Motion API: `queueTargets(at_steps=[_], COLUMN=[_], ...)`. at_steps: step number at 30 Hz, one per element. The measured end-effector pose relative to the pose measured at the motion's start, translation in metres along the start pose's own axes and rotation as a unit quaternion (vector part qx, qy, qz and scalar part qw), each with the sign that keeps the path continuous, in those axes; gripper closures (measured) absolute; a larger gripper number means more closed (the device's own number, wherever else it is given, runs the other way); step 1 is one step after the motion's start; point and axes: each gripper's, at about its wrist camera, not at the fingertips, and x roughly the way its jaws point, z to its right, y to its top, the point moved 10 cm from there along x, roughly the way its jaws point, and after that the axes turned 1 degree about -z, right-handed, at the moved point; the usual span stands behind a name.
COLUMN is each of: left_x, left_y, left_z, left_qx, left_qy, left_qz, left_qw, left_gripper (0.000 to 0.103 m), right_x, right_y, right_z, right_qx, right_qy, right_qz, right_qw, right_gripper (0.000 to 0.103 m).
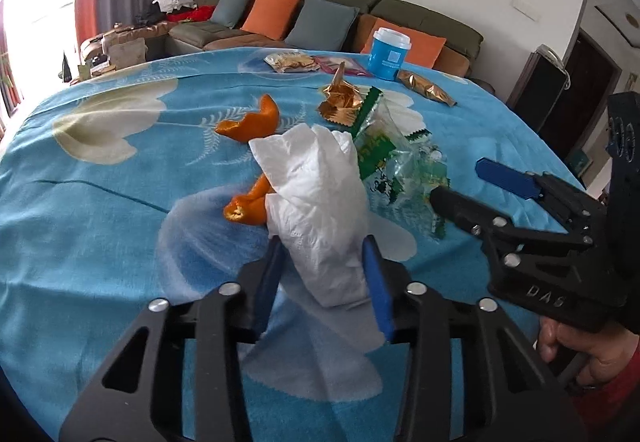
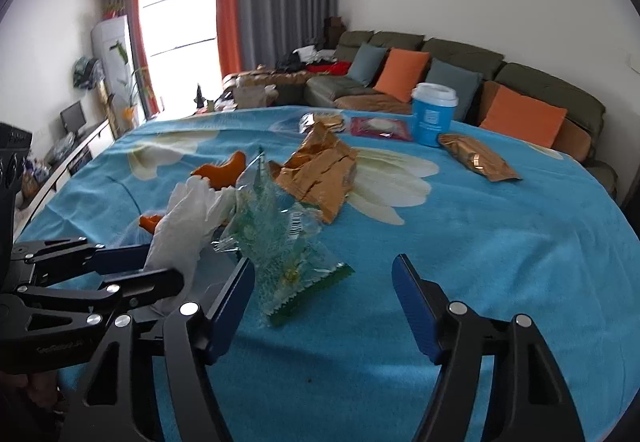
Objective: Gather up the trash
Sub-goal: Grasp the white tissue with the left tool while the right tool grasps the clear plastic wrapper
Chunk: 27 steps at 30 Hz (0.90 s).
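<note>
One blue floral cloth covers the tabletop, with a green sofa and orange cushions behind. A blue cup with a white lid stands at the far edge beside a gold snack packet. The left tongs are clamped on a crumpled white tissue over orange peel. The right tongs gape wide, just short of a clear green wrapper.
</note>
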Motion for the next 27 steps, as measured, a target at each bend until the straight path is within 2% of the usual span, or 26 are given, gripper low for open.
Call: queueTargets(at_steps=[6, 7, 8, 9, 17, 23, 25, 26, 27], left_x=[0.006, 0.006, 0.006, 0.006, -0.010, -0.027, -0.030, -0.032, -0.034], left_y=[0.000, 0.000, 0.000, 0.000, 0.001, 0.003, 0.003, 0.004, 0.002], left_z=[-0.003, -0.003, -0.002, -0.002, 0.000, -0.001, -0.003, -0.003, -0.004], left_qx=[-0.018, -0.019, -0.019, -0.018, -0.011, -0.001, -0.004, -0.003, -0.003], left_qy=[-0.024, -0.028, -0.031, -0.033, -0.045, -0.044, -0.044, -0.043, -0.043], left_qz=[-0.006, -0.005, -0.003, -0.002, 0.019, 0.039, 0.044, 0.046, 0.047], left_qw=[0.9995, 0.9994, 0.9993, 0.9993, 0.9988, 0.9983, 0.9981, 0.9980, 0.9980], left_gripper=[0.096, 0.097, 0.098, 0.098, 0.099, 0.099, 0.099, 0.099, 0.099], right_x=[0.008, 0.008, 0.009, 0.011, 0.002, -0.001, 0.000, 0.000, 0.001], right_y=[-0.001, -0.002, -0.003, -0.005, -0.002, 0.007, 0.011, 0.014, 0.016], right_z=[-0.010, -0.011, -0.012, -0.013, -0.007, -0.003, -0.003, -0.006, -0.007], right_qx=[-0.012, -0.012, -0.012, -0.014, 0.034, 0.048, 0.042, 0.046, 0.048], right_qy=[0.015, 0.020, 0.024, 0.024, 0.046, 0.041, 0.023, 0.032, 0.035], right_qz=[-0.016, -0.018, -0.022, -0.028, -0.015, -0.006, -0.003, 0.003, 0.004], right_qw=[1.000, 1.000, 0.999, 0.999, 0.998, 0.998, 0.999, 0.998, 0.998], right_gripper=[0.068, 0.074, 0.091, 0.099, 0.103, 0.103, 0.095, 0.082, 0.076])
